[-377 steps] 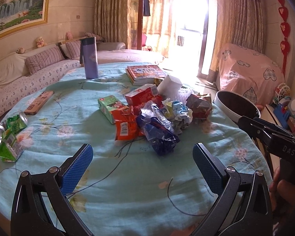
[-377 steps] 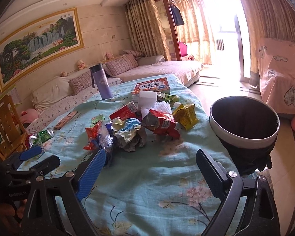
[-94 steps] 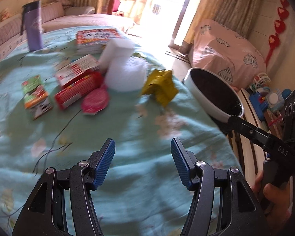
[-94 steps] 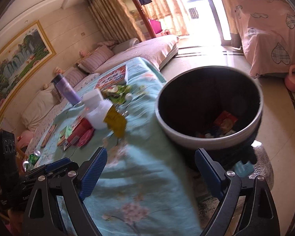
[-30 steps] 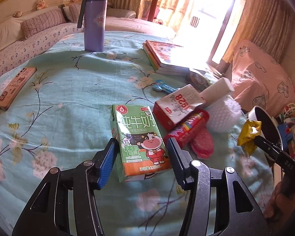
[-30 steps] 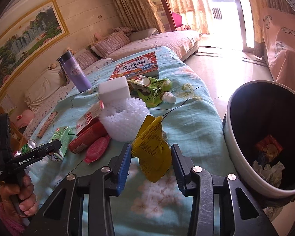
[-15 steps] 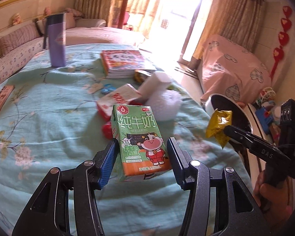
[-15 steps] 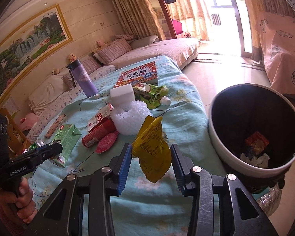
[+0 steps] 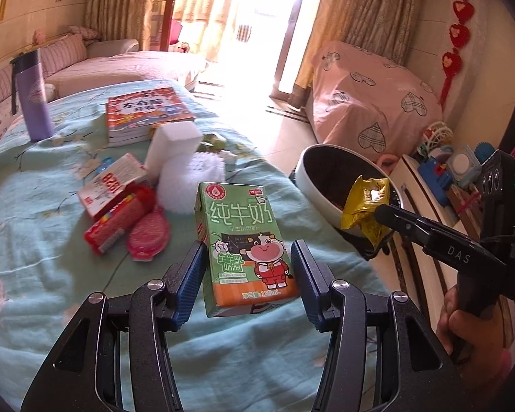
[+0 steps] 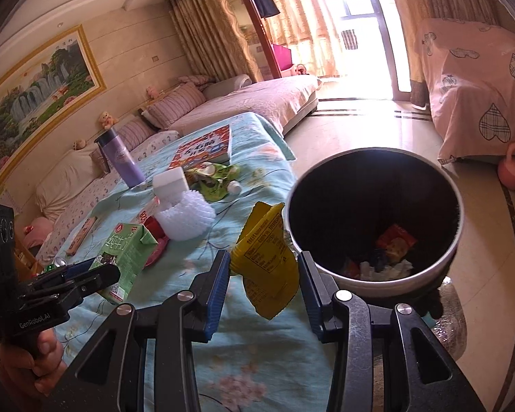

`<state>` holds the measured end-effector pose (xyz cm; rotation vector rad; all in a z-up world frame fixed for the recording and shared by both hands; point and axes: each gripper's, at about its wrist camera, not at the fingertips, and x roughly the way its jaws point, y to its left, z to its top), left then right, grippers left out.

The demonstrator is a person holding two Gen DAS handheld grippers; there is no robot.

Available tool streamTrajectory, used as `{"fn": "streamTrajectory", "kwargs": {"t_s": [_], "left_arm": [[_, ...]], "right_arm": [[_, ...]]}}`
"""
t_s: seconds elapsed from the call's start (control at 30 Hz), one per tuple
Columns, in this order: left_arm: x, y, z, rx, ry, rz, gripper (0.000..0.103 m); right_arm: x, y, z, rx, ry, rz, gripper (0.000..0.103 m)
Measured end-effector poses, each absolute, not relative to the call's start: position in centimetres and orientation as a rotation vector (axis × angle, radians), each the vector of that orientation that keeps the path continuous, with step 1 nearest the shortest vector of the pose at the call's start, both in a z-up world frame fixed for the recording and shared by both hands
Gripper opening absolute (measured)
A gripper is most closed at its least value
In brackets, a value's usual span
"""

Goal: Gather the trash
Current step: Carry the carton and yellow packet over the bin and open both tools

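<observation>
My left gripper [image 9: 247, 274] is shut on a green milk carton [image 9: 243, 240] and holds it above the table; the carton also shows in the right wrist view [image 10: 127, 257]. My right gripper [image 10: 264, 281] is shut on a yellow snack wrapper [image 10: 266, 261], held just left of the rim of the white trash bin [image 10: 405, 285]. In the left wrist view the wrapper [image 9: 364, 202] hangs over the bin's [image 9: 309, 171] near rim. Wrappers lie inside the bin. More trash lies on the table: a red-and-white box [image 9: 111, 185], a red tube [image 9: 120, 219], a pink disc [image 9: 149, 237], a green pouch [image 10: 213, 178].
The table has a light blue flowered cloth [image 9: 34, 274]. On it stand a purple bottle [image 9: 32, 103], a stack of books [image 9: 144, 113], a white block [image 9: 173, 144] and white foam netting [image 9: 189, 182]. A sofa [image 10: 243, 103] is behind, a pink-covered chair [image 9: 370, 103] beyond the bin.
Both grippers have moved right toward the bin with their loads. The yellow wrapper is now at the bin's rim, and the carton is carried further over the table's right side.
</observation>
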<state>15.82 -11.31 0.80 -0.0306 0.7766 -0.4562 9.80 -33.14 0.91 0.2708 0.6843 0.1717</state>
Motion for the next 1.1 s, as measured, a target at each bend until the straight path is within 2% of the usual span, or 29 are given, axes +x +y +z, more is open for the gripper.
{"fn": "streamTrajectory", "kwargs": {"t_s": [1.1], "left_arm": [[22.6, -25.9, 1.1, 0.066, 0.836, -0.646, 0.05]], "right_arm": [[12.8, -42.6, 1.0, 0.295, 0.69, 0.03, 0.041]]}}
